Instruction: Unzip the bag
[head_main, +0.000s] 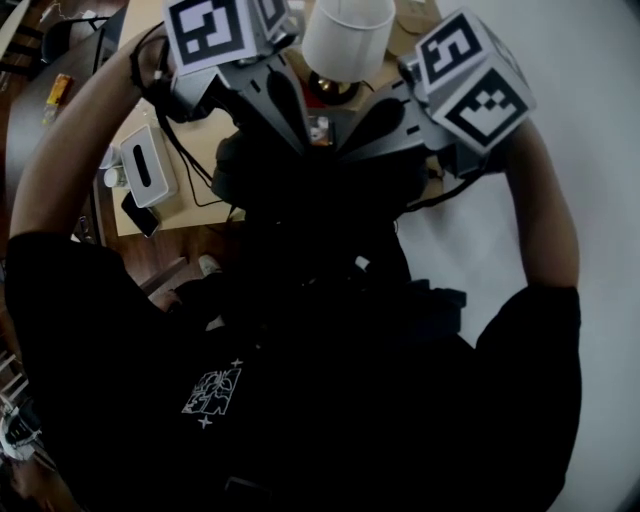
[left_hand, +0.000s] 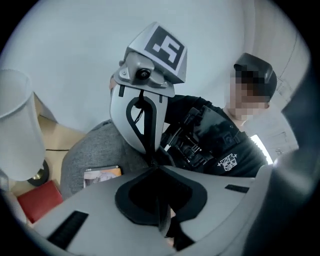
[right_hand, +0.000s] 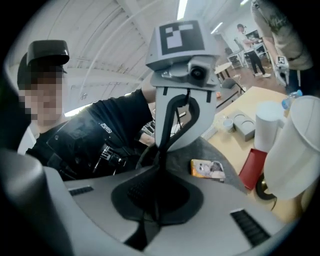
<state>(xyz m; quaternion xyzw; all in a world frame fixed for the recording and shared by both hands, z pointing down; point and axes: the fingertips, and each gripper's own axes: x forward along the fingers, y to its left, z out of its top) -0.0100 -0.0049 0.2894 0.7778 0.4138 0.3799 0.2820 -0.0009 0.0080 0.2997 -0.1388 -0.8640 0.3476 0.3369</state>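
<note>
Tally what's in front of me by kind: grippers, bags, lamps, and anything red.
Grippers: 2 (left gripper, right gripper)
Grey bag: 1
White lamp: 1
Red flat item: 1
Total: 5

Person: black short-sleeved T-shirt (head_main: 330, 400) with a small white chest print (head_main: 212, 392), and a black cap (right_hand: 47, 50). Left gripper (head_main: 300, 140) and right gripper (head_main: 346, 146) have grey shells with black-lined jaws, each carrying a cube (head_main: 215, 30) of black-and-white square markers. Black cables (head_main: 185, 150) trail off.
</note>
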